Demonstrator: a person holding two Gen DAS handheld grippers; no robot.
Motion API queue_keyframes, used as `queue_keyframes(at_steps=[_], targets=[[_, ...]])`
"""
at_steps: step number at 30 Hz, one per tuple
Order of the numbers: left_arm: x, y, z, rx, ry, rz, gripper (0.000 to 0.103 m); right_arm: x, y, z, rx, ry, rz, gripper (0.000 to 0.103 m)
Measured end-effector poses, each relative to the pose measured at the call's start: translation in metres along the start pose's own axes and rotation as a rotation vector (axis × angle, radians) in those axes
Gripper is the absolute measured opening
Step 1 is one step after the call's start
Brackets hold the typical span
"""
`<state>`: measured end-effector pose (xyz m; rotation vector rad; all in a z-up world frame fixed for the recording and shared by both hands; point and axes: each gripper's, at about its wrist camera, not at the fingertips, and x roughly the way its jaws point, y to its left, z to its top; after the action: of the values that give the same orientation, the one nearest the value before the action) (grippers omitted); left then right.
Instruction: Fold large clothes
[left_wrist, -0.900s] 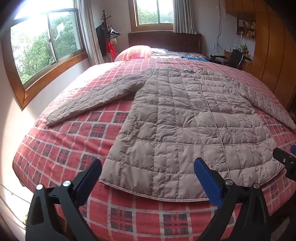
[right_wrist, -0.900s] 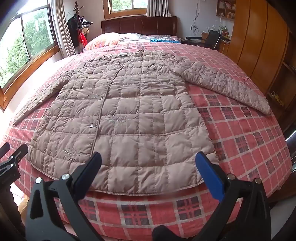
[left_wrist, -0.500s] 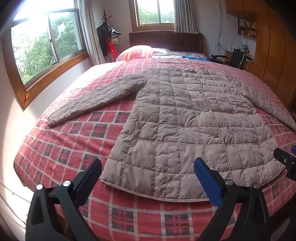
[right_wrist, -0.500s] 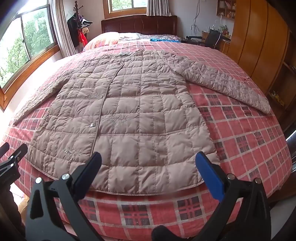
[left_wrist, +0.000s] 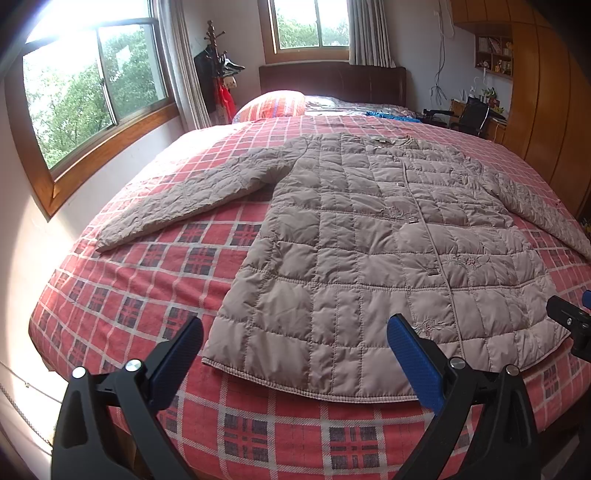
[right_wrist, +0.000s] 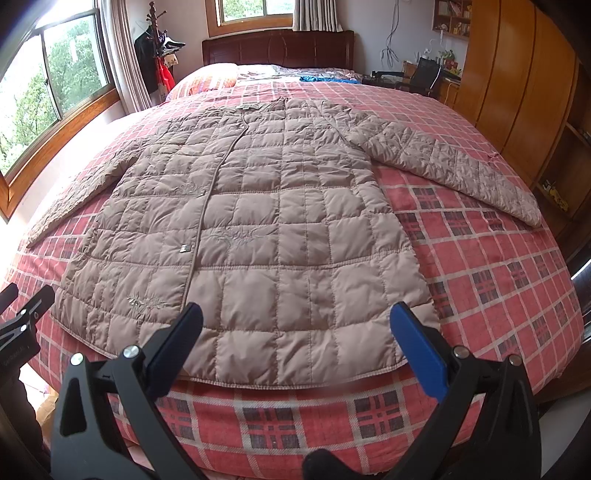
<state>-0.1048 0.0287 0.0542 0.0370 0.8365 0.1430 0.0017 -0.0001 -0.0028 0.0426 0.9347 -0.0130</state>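
A long taupe quilted coat (left_wrist: 369, 236) (right_wrist: 258, 221) lies flat and face up on the red plaid bed (left_wrist: 147, 280) (right_wrist: 498, 266), collar towards the headboard, both sleeves spread outwards. My left gripper (left_wrist: 295, 343) hovers open over the hem's left corner, nothing between its blue pads. My right gripper (right_wrist: 295, 339) hovers open above the hem's right part, also empty. The left view catches the right gripper's tip (left_wrist: 569, 321) at its right edge. The left gripper's tip (right_wrist: 26, 306) shows at the right view's left edge.
Windows (left_wrist: 92, 99) line the wall left of the bed. A coat rack (left_wrist: 218, 74) stands in the far corner by the dark headboard (right_wrist: 277, 48). Wooden wardrobes (right_wrist: 517, 92) run along the right side. A pillow (left_wrist: 273, 105) and blue cloth (right_wrist: 325, 78) lie near the headboard.
Both views have shifted only slightly; the left view has drifted a little, bringing the coat's left sleeve a bit more into frame. Both grippers stay open.
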Motion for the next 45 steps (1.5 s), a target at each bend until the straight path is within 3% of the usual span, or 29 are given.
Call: queue_keyframes(at_steps=[45], targets=[[-0.0002,-0.0008,0.0003,0.000,0.000,0.011,0.099,0.0019,0.0016,-0.0029,0.004,-0.002,-0.001,0.101]])
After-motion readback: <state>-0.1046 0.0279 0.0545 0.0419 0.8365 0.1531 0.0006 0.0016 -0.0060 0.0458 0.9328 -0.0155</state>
